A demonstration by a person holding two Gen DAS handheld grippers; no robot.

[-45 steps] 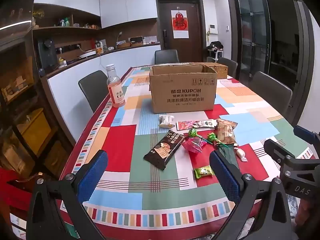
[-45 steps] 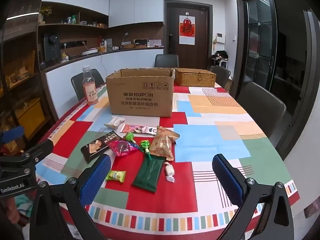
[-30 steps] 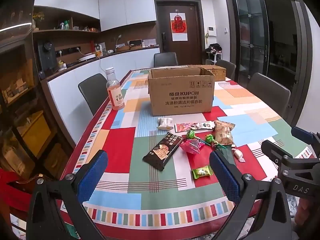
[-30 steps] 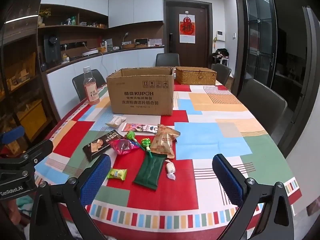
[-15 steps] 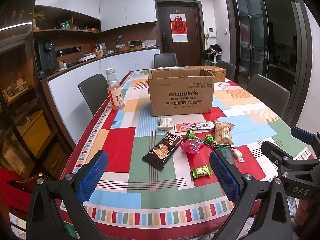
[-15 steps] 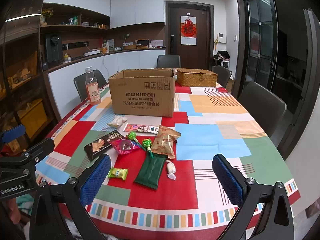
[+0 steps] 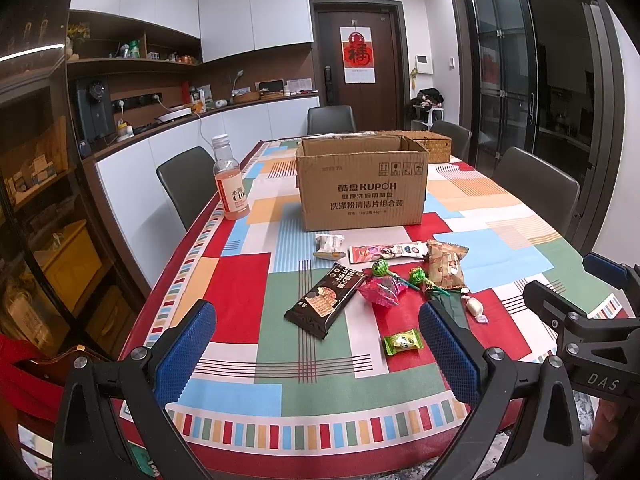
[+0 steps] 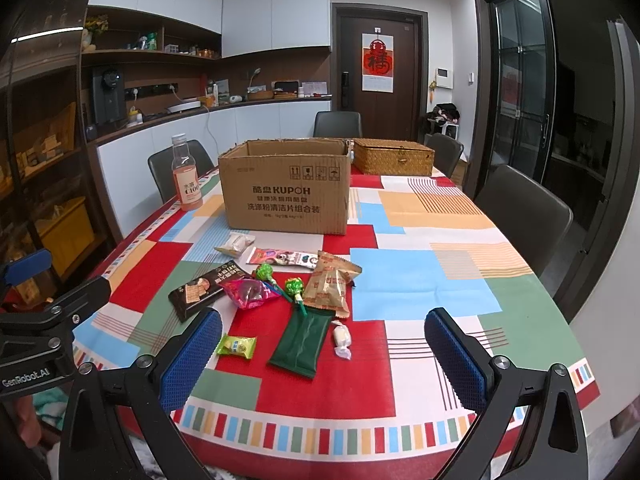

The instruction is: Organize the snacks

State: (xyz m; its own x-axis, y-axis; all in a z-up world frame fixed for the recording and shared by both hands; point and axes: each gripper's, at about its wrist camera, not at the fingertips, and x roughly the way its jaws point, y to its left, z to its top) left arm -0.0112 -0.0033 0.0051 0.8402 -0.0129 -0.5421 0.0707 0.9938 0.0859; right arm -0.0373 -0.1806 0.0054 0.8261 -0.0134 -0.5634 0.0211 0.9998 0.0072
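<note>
- Table (image 7: 248, 292), under a patchwork cloth of red, green, blue, orange and white blocks, fills both views; grey chairs (image 8: 520, 200) stand round it.
- Box (image 7: 362, 184), open-topped brown cardboard with printed text, stands mid-table, beyond the snacks.
- Wicker basket (image 8: 394, 156), lidded, sits just behind the box's right corner.
- Left gripper (image 7: 316, 352) hangs above the near table edge, its blue pads spread wide with nothing between them.
- Right gripper (image 8: 324, 354) hangs likewise to the right of the left one, pads wide apart and empty.
- Bottle (image 7: 231, 180) of pink drink stands upright near the table's left edge, left of the box.
- Snacks lie loose in a cluster between the box and the near edge, none in the box that can be seen:
- Green pouch (image 8: 302, 340), nearest the right gripper.
- Black bar (image 7: 326, 300), at the cluster's left.
- Tan packet (image 8: 330, 282), at the right, touching the green pouch's far end.
- Long strip pack (image 8: 286, 258), just in front of the box.
- Pink wrapper (image 8: 250, 292), beside the black bar.
- Pale packet (image 8: 236, 245), close to the box.
- Two green lollipops (image 8: 294, 286), sticks crossing toward the pouch.
- Lime candy (image 8: 237, 346), near the front.
- White candy (image 8: 342, 338), just right of the pouch.
</note>
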